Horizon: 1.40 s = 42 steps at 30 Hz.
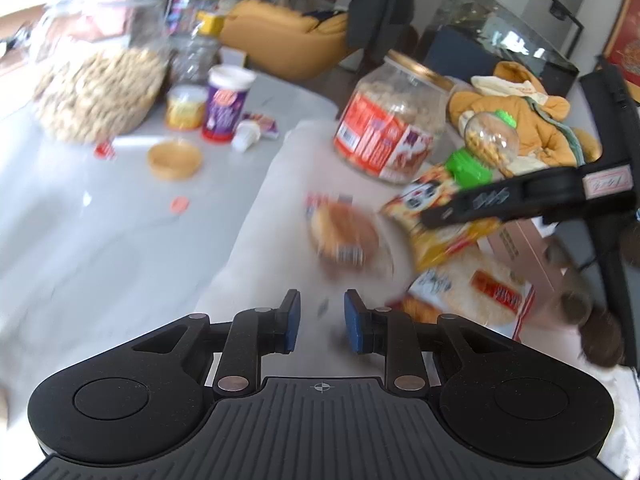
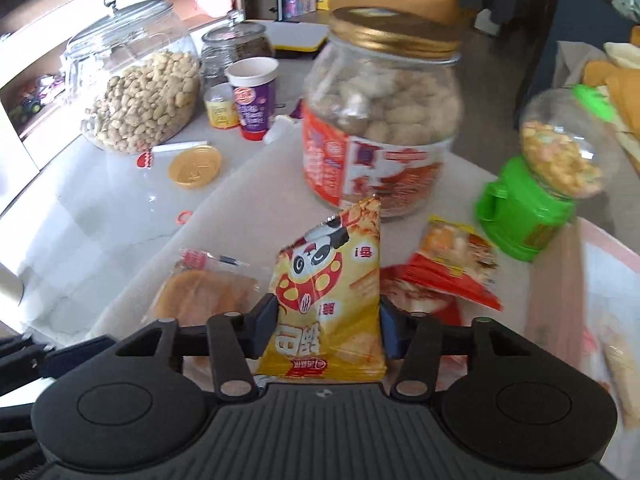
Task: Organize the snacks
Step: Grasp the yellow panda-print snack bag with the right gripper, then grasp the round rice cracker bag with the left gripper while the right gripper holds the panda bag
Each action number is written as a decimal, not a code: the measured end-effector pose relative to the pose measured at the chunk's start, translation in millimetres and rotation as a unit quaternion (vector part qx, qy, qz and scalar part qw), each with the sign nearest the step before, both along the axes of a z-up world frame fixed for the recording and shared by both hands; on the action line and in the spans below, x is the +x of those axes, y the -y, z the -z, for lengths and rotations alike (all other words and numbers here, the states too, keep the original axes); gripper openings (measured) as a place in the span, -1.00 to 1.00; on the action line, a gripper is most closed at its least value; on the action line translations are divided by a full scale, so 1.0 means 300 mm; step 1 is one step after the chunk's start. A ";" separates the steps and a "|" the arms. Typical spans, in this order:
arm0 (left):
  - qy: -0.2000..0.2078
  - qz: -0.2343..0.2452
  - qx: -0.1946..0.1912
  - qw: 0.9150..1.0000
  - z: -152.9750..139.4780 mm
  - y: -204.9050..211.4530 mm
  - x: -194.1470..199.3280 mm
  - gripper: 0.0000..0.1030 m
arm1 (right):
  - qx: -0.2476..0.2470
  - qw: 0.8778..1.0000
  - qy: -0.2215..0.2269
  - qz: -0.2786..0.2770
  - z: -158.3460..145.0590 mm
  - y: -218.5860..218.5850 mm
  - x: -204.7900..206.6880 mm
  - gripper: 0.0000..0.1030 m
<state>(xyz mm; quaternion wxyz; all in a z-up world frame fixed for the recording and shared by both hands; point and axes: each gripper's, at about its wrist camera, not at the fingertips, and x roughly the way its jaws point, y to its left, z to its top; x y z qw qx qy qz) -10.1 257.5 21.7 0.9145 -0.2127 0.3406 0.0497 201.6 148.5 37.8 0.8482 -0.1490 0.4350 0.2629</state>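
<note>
Two right fingers [image 2: 266,326] clamp a yellow snack bag [image 2: 328,312]; left fingers [image 1: 290,322] apart, empty

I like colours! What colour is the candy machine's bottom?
Bright green base, best in the right wrist view.

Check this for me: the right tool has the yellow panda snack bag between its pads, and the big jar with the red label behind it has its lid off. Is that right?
One detail is wrong. The right tool does hold the yellow panda snack bag, but the big jar with the red label has its gold lid on, not off. The right wrist view shows it.
</note>
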 end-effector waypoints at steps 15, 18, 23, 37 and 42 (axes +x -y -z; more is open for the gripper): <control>-0.006 0.024 -0.005 1.000 -0.029 0.174 0.011 -0.45 | 0.076 0.995 -0.064 -0.028 -0.015 0.390 -0.379 -0.21; -0.008 0.060 0.008 0.998 -0.060 0.242 -0.005 -0.45 | 0.080 0.996 -0.046 0.005 -0.008 0.488 -0.388 -0.20; -0.044 0.114 0.015 0.992 -0.040 0.345 -0.027 -0.45 | 0.049 0.998 0.007 0.039 0.033 0.598 -0.424 -0.05; -0.025 0.153 -0.032 0.987 0.026 0.437 0.070 -0.28 | 0.109 0.990 0.042 0.076 0.115 0.759 -0.496 0.26; -0.027 0.159 -0.009 0.987 0.005 0.461 0.069 -0.27 | 0.137 0.985 0.034 0.095 0.153 0.786 -0.491 0.41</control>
